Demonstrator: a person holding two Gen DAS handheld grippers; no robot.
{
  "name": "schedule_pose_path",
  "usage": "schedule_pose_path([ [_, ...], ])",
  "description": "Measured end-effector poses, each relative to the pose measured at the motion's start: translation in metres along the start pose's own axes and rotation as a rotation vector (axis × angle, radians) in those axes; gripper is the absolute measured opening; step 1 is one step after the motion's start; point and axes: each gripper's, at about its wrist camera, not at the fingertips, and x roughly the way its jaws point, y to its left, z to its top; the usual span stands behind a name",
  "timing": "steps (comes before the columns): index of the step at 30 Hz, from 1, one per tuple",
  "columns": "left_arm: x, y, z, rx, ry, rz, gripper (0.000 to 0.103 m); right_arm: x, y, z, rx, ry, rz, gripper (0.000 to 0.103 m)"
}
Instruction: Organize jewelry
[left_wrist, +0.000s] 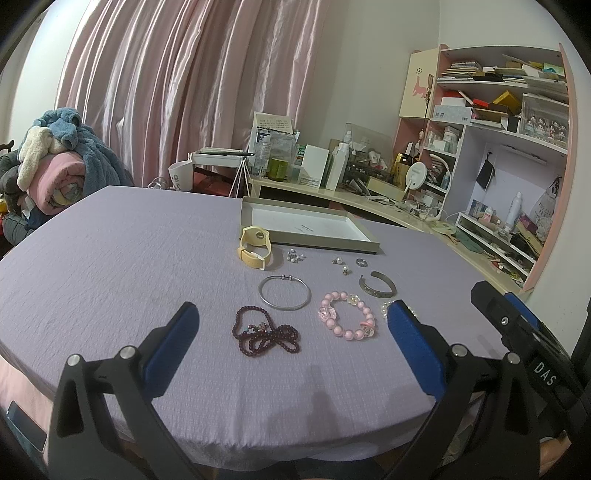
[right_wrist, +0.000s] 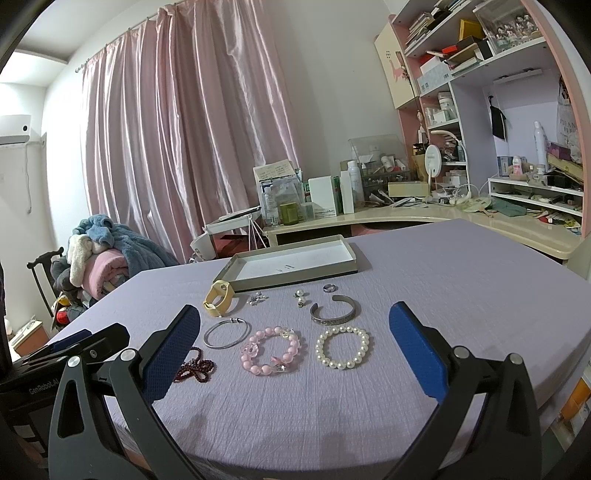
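Jewelry lies on a lilac-covered table (left_wrist: 110, 266) before a shallow grey tray (left_wrist: 365, 242) (right_wrist: 295, 281). There is a dark red bead necklace (left_wrist: 266, 332), a thin silver bangle (left_wrist: 284, 293) (right_wrist: 226, 333), a pink bead bracelet (left_wrist: 347, 319) (right_wrist: 271, 350), a white pearl bracelet (right_wrist: 342, 347), a silver cuff (left_wrist: 377, 285) (right_wrist: 334, 314), a yellow watch (left_wrist: 255, 249) (right_wrist: 218, 297), a ring (right_wrist: 328, 287) and small earrings (left_wrist: 295, 255). My left gripper (left_wrist: 291, 325) is open and empty above the necklace and pink bracelet. My right gripper (right_wrist: 295, 328) is open and empty above the bracelets.
A cluttered desk (right_wrist: 424, 216) and pink shelves (left_wrist: 502, 122) stand behind and right of the table. A chair piled with clothes (left_wrist: 55, 162) is at the left. Pink curtains (right_wrist: 184, 129) hang behind.
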Motion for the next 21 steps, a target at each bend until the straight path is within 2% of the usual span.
schedule_pose_path([
  [21, 0.0001, 0.0001, 0.0, -0.001, 0.001, 0.0, 0.101, 0.0013, -0.0005, -0.0009, 0.001, 0.002, 0.0, 0.102],
])
